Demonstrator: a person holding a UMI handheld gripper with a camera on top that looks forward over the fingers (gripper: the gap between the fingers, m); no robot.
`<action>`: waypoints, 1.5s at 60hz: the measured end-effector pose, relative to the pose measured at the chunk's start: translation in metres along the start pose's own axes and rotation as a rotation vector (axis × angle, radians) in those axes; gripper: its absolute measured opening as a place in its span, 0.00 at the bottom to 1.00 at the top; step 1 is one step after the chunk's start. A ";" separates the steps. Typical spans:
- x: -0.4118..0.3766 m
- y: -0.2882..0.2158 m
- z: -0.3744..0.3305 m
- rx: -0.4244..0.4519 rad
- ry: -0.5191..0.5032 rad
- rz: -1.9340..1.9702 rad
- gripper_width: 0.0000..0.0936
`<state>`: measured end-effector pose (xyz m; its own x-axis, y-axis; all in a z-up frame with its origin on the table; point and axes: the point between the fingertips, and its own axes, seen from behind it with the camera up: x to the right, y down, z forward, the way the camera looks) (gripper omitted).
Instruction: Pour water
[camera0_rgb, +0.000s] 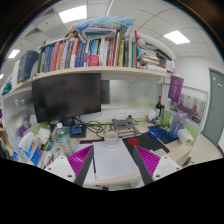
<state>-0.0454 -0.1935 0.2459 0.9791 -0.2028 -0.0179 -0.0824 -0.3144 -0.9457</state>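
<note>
A long shelf (95, 70) crammed with upright book spines runs above a flat, dark glossy monitor (66, 95), and below them the pale desk (205, 148) is crowded with cables and small clutter. Closer in, the gripper (112, 164) hangs wide open and empty, magenta pads (80, 160) facing across a smooth white sheet (113, 160). Well ahead and left of the fingers stands a clear plastic bottle (62, 137), though which vessel holds the water, I can't tell.

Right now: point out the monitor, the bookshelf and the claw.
monitor (66, 96), gripper view, middle of the dark screen
bookshelf (90, 71), gripper view, front edge of the shelf board
claw (113, 163), gripper view, open, midway between fingertips
</note>
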 end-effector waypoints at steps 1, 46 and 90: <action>-0.001 0.001 0.000 -0.003 -0.003 0.001 0.89; -0.241 0.112 0.148 -0.057 -0.331 -0.125 0.92; -0.293 0.081 0.272 0.095 -0.331 -0.096 0.38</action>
<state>-0.2878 0.0929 0.0866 0.9900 0.1398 -0.0175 0.0149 -0.2270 -0.9738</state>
